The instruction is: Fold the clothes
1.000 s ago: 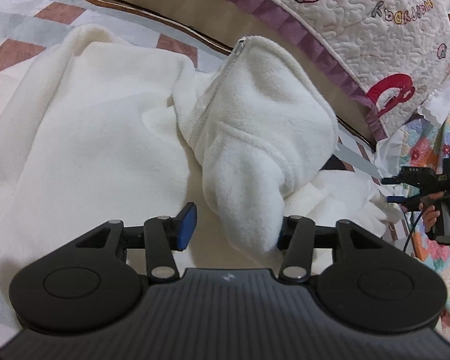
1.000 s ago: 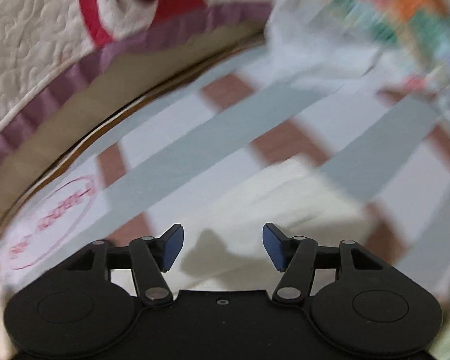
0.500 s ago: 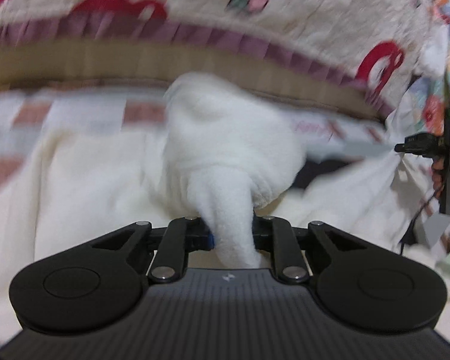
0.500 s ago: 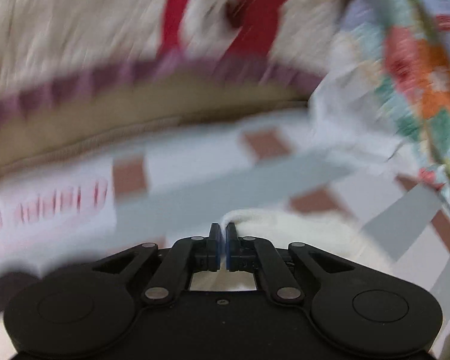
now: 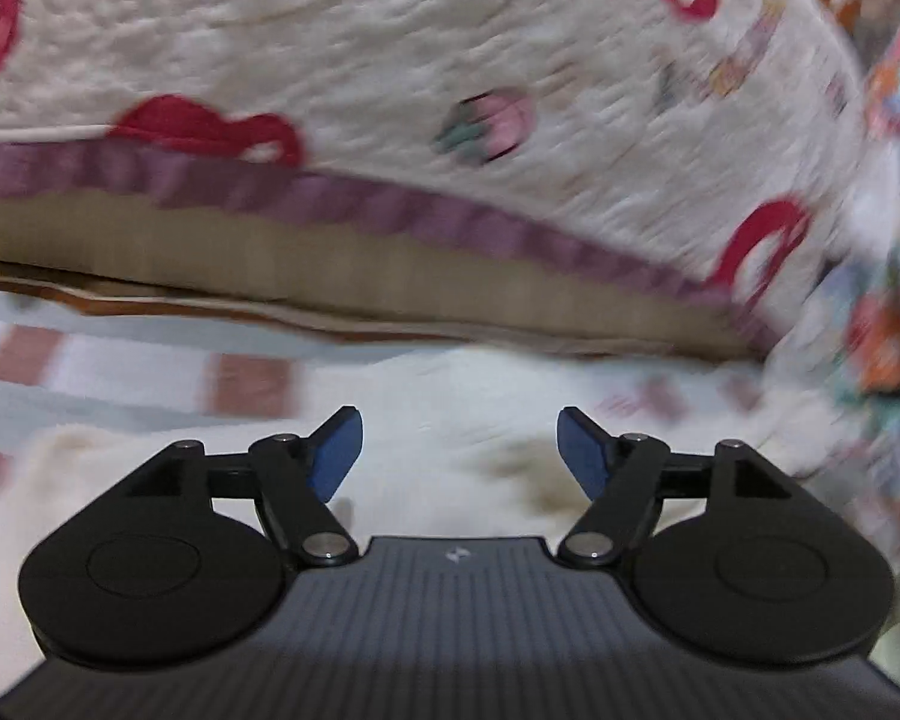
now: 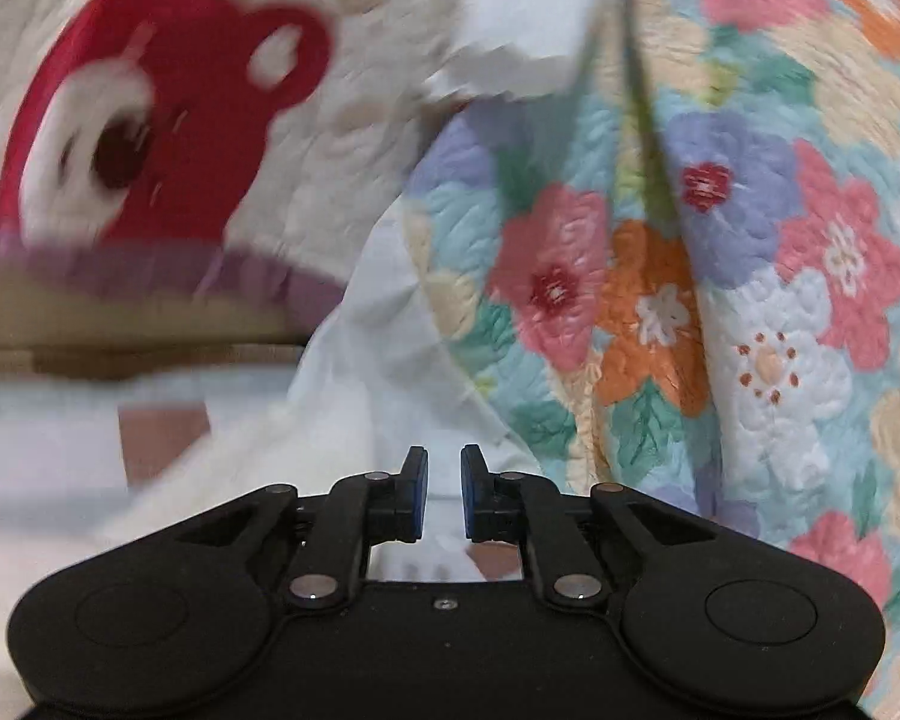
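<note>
A white fleece garment [image 5: 450, 396] lies flat on the checked bedsheet [image 5: 90, 372], blurred in the left wrist view. My left gripper [image 5: 459, 450] hovers over its near part. Its jaws are opening wide, and nothing is between the blue pads [image 5: 336, 450]. In the right wrist view the same fleece garment [image 6: 180, 498] shows at the lower left. My right gripper [image 6: 444, 495] points at the pale sheet beside it. Its jaws are opening from a narrow gap. No cloth is pressed between them.
A cream quilt with red bears and a purple trim [image 5: 390, 60] rises along the far side of the bed. A floral quilt [image 6: 720, 240] hangs close on the right. A tan mattress edge [image 5: 330, 276] runs under the cream quilt.
My left gripper shut on a raised fold of fleece, then let it go and rose; the fleece now lies flat. My right gripper shut at the fleece edge, then parted slightly and swung towards the floral quilt.
</note>
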The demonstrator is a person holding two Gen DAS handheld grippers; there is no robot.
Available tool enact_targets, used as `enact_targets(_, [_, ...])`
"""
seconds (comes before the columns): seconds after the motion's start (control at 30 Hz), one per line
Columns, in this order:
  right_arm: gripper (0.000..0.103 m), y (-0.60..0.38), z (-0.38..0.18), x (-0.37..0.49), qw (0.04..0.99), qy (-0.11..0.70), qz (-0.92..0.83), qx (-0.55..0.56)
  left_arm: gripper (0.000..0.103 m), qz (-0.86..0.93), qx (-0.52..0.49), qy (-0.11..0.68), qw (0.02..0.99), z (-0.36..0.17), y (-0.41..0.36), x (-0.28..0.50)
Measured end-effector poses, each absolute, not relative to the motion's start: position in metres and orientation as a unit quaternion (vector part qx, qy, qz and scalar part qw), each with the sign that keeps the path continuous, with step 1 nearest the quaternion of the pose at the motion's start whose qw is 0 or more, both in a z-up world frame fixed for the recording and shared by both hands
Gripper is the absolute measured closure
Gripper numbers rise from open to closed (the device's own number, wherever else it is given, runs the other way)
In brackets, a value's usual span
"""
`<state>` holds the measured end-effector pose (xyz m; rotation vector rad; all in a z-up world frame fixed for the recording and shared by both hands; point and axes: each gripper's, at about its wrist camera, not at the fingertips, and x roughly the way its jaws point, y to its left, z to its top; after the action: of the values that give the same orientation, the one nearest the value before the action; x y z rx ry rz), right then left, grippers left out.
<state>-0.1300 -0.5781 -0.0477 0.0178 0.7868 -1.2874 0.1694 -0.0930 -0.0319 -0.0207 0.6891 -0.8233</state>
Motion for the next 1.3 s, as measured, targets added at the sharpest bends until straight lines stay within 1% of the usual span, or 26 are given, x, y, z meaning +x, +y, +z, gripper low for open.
enact_targets(0.07, [0.078,-0.568,-0.046,-0.126,0.749,0.352,-0.561,0.034,0.032,-0.362,0.025,0.337,0.869,-0.042,-0.071,0.18])
enact_targets(0.1, [0.077,-0.563,-0.044,-0.122,0.762,0.349,-0.543,0.05,0.032,-0.347,0.028,0.345,0.872,-0.047,-0.058,0.189])
enact_targets(0.2, [0.073,-0.538,-0.038,-0.09,0.807,0.351,-0.466,0.093,0.032,-0.295,0.001,0.374,0.879,-0.061,-0.019,0.217])
enact_targets(0.27, [0.063,-0.516,-0.033,-0.063,0.837,0.357,-0.394,0.126,0.032,-0.266,-0.019,0.386,0.883,-0.069,0.003,0.231])
enact_targets(0.37, [0.059,-0.479,-0.029,-0.022,0.871,0.37,-0.272,0.176,0.032,-0.235,-0.02,0.395,0.888,-0.079,0.023,0.245])
enact_targets(0.43, [0.058,-0.454,-0.026,0.001,0.872,0.368,-0.207,0.249,0.032,-0.232,-0.014,0.405,0.884,-0.084,0.03,0.248])
enact_targets(0.47, [0.054,-0.446,-0.027,0.006,0.861,0.346,-0.184,0.324,0.032,-0.23,-0.011,0.41,0.883,-0.087,0.034,0.249])
enact_targets(0.53, [0.042,-0.438,-0.042,0.013,0.799,0.289,-0.126,0.512,0.032,-0.236,-0.01,0.423,0.875,-0.092,0.038,0.251])
enact_targets(0.57, [0.042,-0.432,-0.049,0.023,0.775,0.277,-0.097,0.56,0.032,-0.244,-0.011,0.429,0.87,-0.095,0.038,0.252])
enact_targets(0.6, [0.042,-0.425,-0.05,0.033,0.778,0.29,-0.103,0.548,0.032,-0.248,-0.01,0.429,0.868,-0.096,0.038,0.253])
enact_targets(0.77, [0.041,-0.397,-0.049,0.073,0.811,0.386,-0.147,0.413,0.032,-0.241,0.001,0.417,0.876,-0.102,0.034,0.259])
enact_targets(0.83, [0.041,-0.401,-0.056,0.08,0.808,0.401,-0.129,0.411,0.032,-0.237,-0.004,0.423,0.875,-0.106,0.035,0.26])
enact_targets(0.9, [0.039,-0.405,-0.065,0.086,0.797,0.407,-0.117,0.432,0.032,-0.239,-0.008,0.426,0.872,-0.11,0.036,0.262])
enact_targets(0.93, [0.035,-0.407,-0.07,0.09,0.796,0.409,-0.119,0.431,0.032,-0.241,-0.009,0.425,0.873,-0.111,0.036,0.264])
enact_targets(1.03, [0.034,-0.409,-0.084,0.109,0.797,0.423,-0.13,0.411,0.026,-0.241,-0.023,0.415,0.877,-0.115,0.033,0.272])
enact_targets(1.07, [0.055,-0.407,-0.082,0.118,0.814,0.425,-0.119,0.378,0.023,-0.241,-0.022,0.413,0.878,-0.116,0.03,0.274])
enact_targets(1.1, [0.08,-0.404,-0.078,0.126,0.833,0.423,-0.105,0.341,0.022,-0.242,-0.021,0.411,0.879,-0.117,0.027,0.275])
enact_targets(1.13, [0.091,-0.402,-0.074,0.134,0.851,0.42,-0.091,0.302,0.022,-0.244,-0.018,0.409,0.879,-0.118,0.024,0.276])
enact_targets(1.17, [0.092,-0.399,-0.06,0.133,0.876,0.389,-0.074,0.275,0.035,-0.253,0.002,0.406,0.878,-0.116,0.021,0.274])
enact_targets(1.2, [0.092,-0.396,-0.044,0.13,0.901,0.35,-0.057,0.249,0.052,-0.262,0.02,0.404,0.876,-0.113,0.019,0.271])
enact_targets(1.23, [0.093,-0.393,-0.028,0.126,0.924,0.31,-0.04,0.222,0.092,-0.27,0.027,0.401,0.875,-0.109,0.02,0.269])
enact_targets(1.27, [0.093,-0.39,-0.012,0.123,0.943,0.269,-0.022,0.194,0.094,-0.277,0.011,0.398,0.874,-0.104,0.024,0.268])
enact_targets(1.3, [0.093,-0.387,-0.004,0.123,0.951,0.255,-0.012,0.174,0.094,-0.283,-0.005,0.394,0.874,-0.098,0.029,0.268])
